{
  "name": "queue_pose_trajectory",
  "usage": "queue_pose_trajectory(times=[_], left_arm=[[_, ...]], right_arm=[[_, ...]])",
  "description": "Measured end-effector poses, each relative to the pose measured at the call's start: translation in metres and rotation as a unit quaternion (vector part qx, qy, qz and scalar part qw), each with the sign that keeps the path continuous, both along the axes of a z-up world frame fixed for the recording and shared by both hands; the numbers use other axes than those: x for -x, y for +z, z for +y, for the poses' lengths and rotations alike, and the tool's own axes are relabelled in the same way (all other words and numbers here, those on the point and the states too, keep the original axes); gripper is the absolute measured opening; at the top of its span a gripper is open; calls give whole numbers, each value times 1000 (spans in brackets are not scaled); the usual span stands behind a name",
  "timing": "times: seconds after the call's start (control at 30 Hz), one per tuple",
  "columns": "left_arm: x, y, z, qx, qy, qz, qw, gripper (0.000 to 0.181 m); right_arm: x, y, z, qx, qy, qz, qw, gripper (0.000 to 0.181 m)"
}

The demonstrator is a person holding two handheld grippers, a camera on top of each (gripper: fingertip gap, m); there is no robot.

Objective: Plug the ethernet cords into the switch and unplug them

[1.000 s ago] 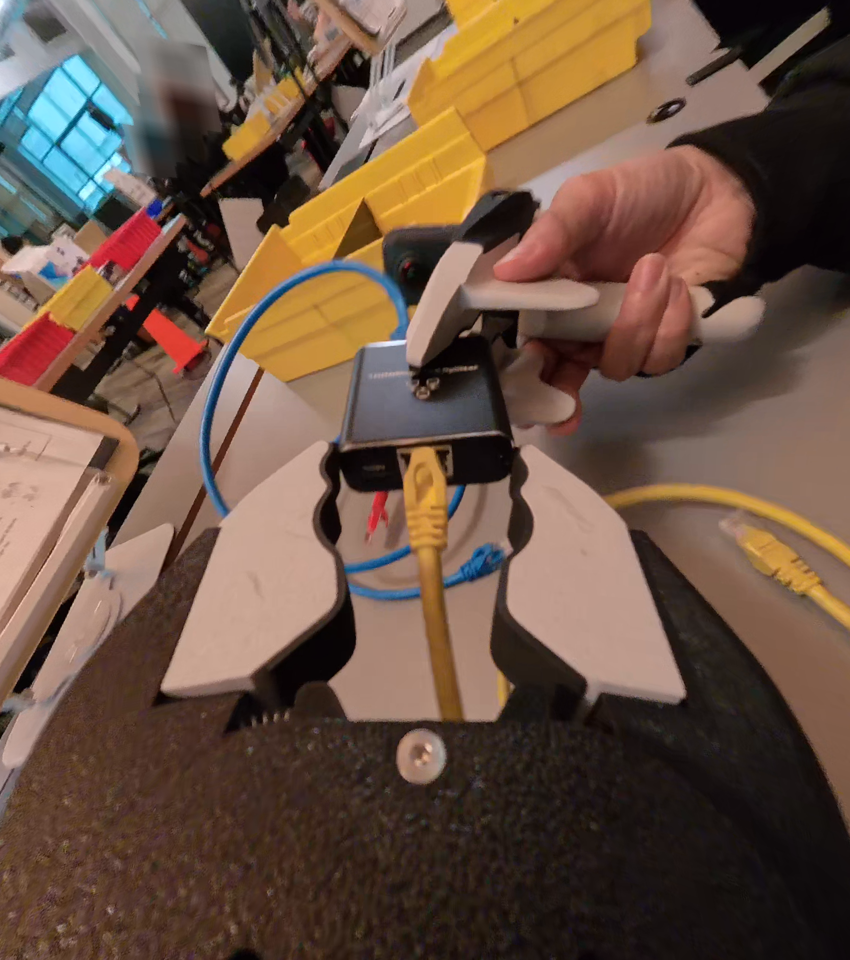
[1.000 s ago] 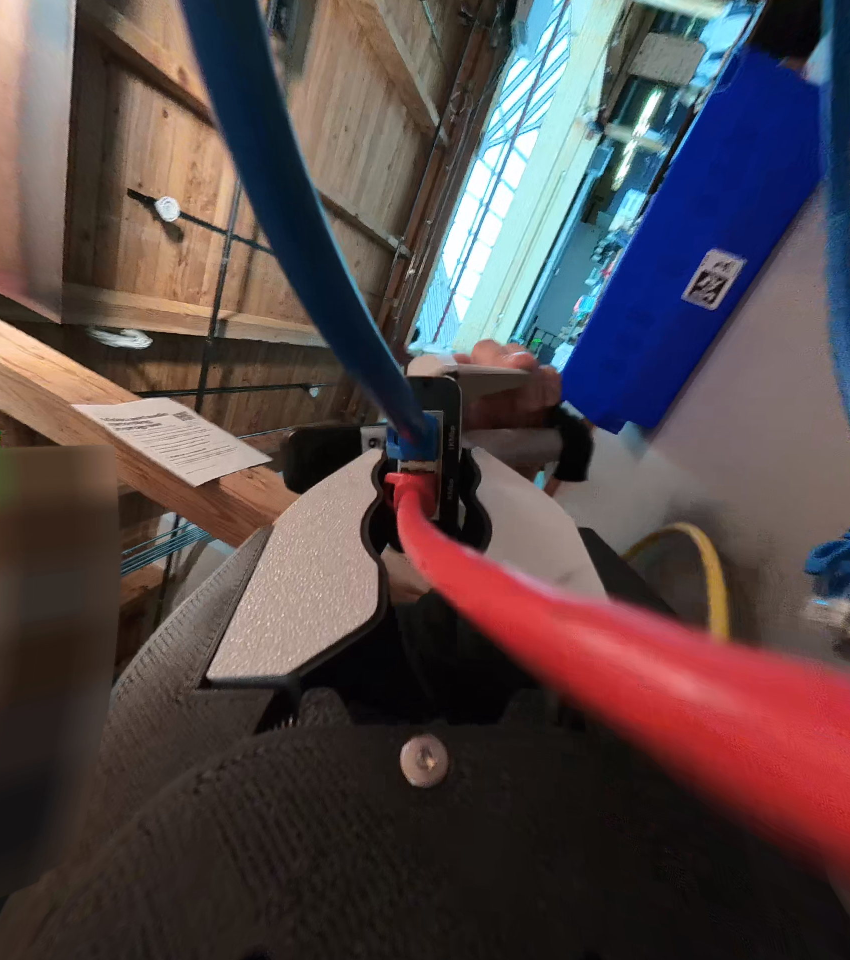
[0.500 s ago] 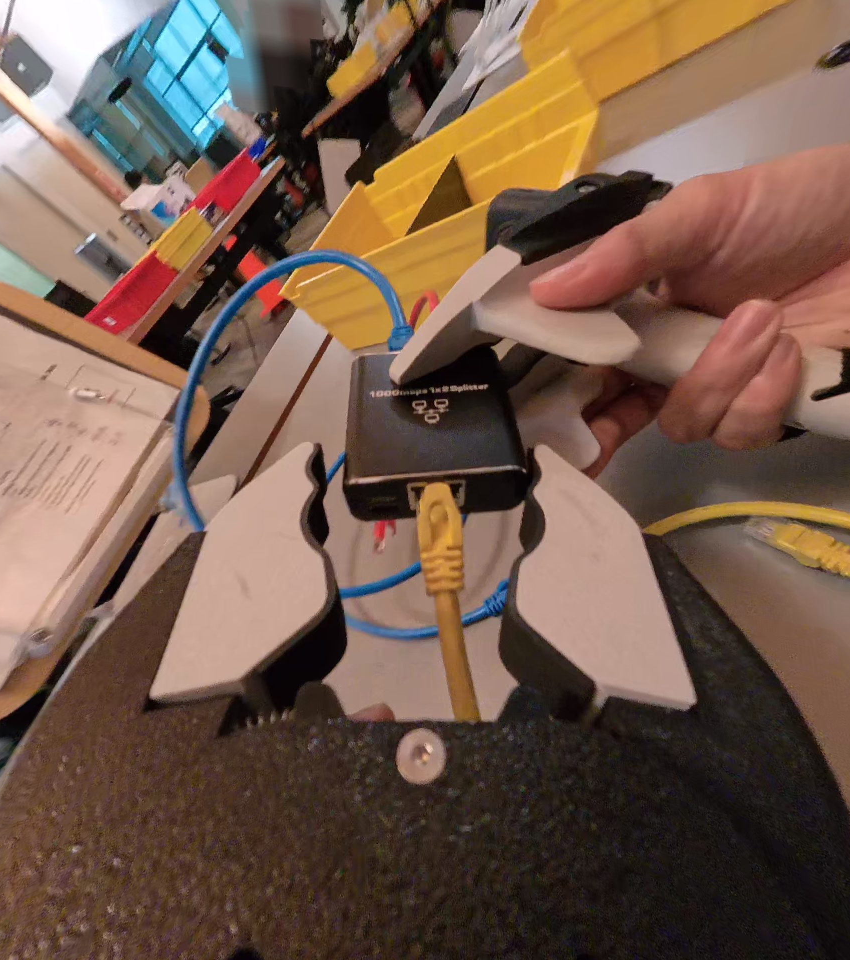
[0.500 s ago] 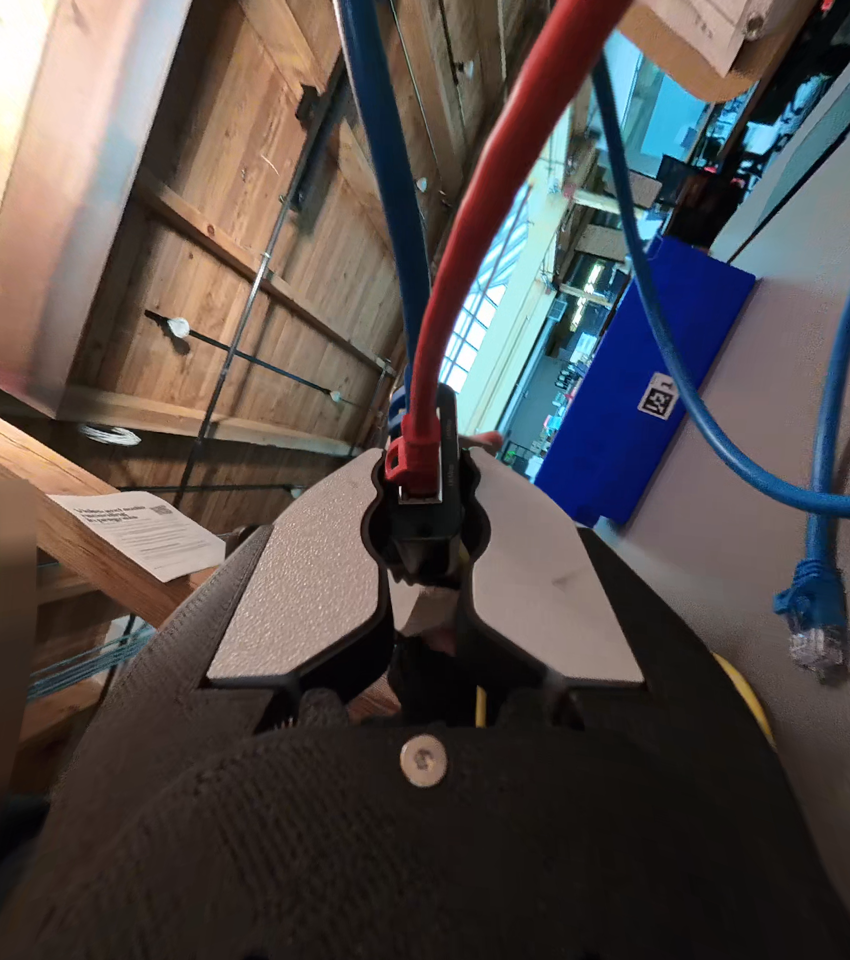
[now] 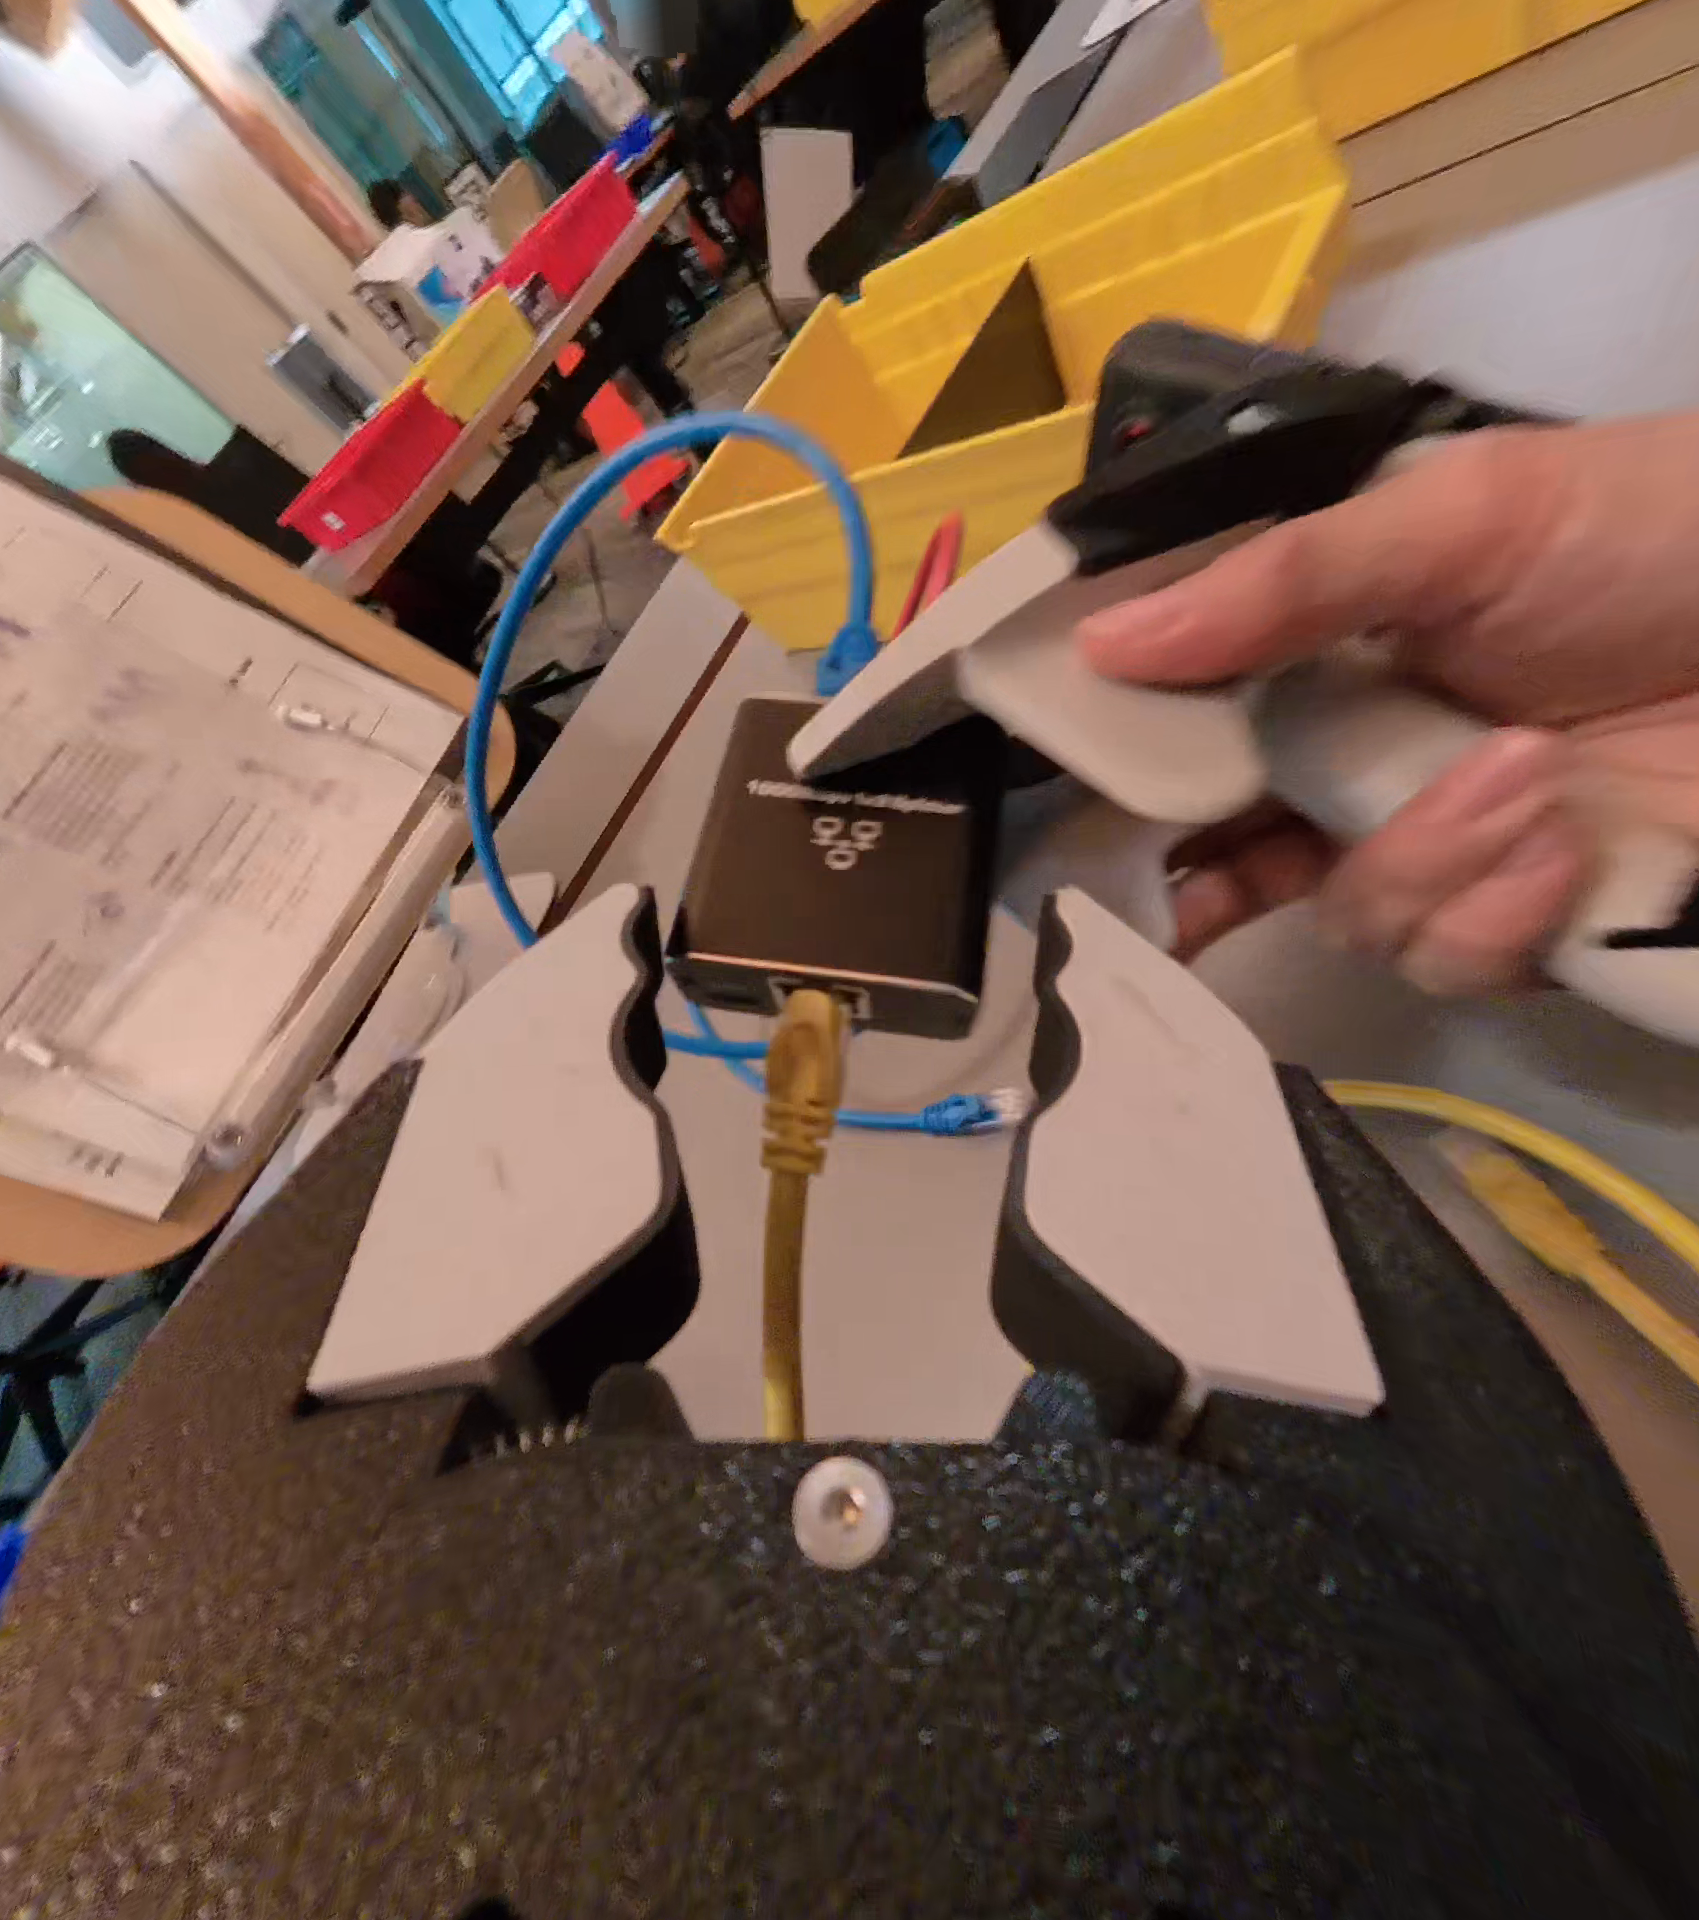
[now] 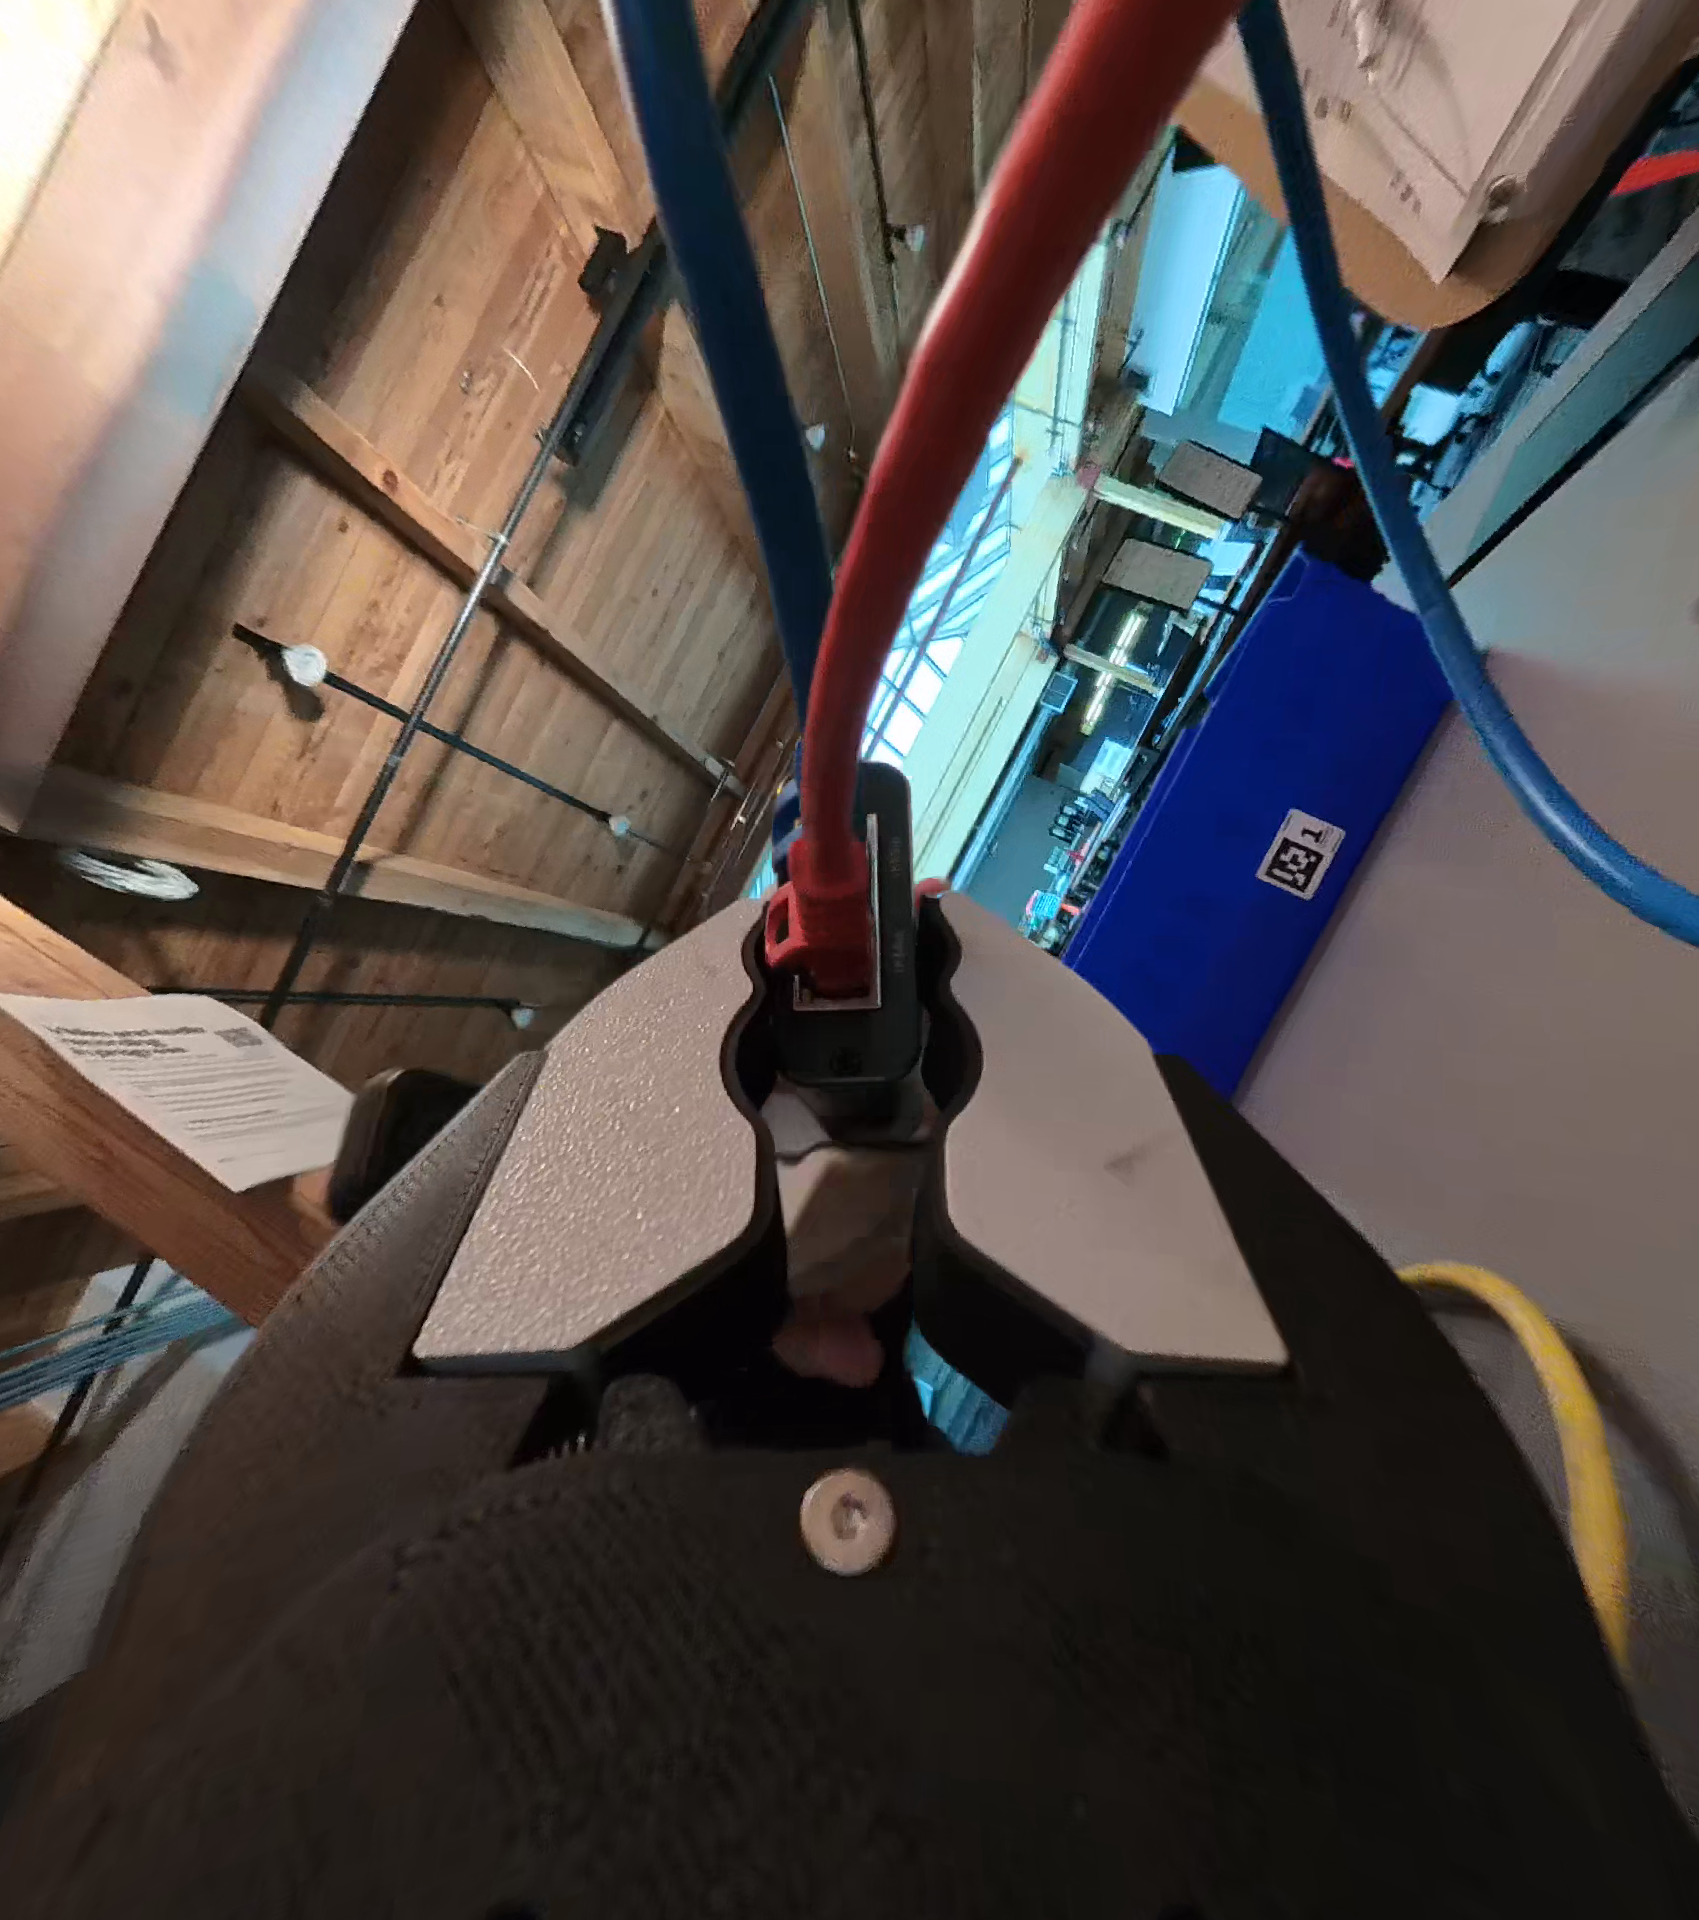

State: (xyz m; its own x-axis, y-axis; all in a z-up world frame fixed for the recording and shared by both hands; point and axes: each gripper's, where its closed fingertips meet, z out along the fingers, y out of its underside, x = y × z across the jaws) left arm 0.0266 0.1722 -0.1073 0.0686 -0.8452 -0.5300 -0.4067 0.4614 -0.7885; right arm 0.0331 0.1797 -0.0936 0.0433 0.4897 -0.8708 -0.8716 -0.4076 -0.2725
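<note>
The black switch (image 5: pixel 829 894) is held over the grey table (image 5: pixel 1447 312). A yellow cord (image 5: pixel 801 1060) is plugged into its near port and runs back between my left gripper's fingers. My left gripper (image 5: pixel 840 925) is open, with its fingertips on either side of the switch's near end and a small gap on the right. A hand holds my right gripper (image 6: pixel 845 935), which is shut on the switch (image 6: pixel 855 1029), seen edge-on. Its upper finger (image 5: pixel 938 665) lies on the switch's far end. A red cord (image 6: pixel 829 914) and a blue cord (image 6: pixel 720 312) are plugged into that end.
A clipboard with papers (image 5: pixel 97 883) lies at the left. Yellow bins (image 5: pixel 1084 343) stand behind the switch. A loose yellow plug (image 5: pixel 1531 1205) and a loose blue plug (image 5: pixel 970 1112) lie on the table. A blue bin (image 6: pixel 1240 810) stands farther off.
My right gripper has turned with the switch, and the red cord has swung from the lower right to overhead. The switch now sits a little clear of my left gripper's right finger.
</note>
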Motion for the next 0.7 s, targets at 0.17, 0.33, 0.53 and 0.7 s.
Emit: queue_pose_trajectory(times=[0.17,0.33,0.53,0.7], left_arm=[[-5,-9,7,-5,-51,-57,997,65],[-7,-6,1,25,-130,-107,985,73],[-12,-11,9,-1,-121,-128,984,80],[-11,-10,8,-25,-138,-131,981,81]], right_arm=[[6,2,-4,-1,30,2,1000,25],[17,3,-6,-6,49,-14,999,26],[22,-7,-1,3,47,-4,999,26],[30,-13,-5,5,79,-69,994,25]])
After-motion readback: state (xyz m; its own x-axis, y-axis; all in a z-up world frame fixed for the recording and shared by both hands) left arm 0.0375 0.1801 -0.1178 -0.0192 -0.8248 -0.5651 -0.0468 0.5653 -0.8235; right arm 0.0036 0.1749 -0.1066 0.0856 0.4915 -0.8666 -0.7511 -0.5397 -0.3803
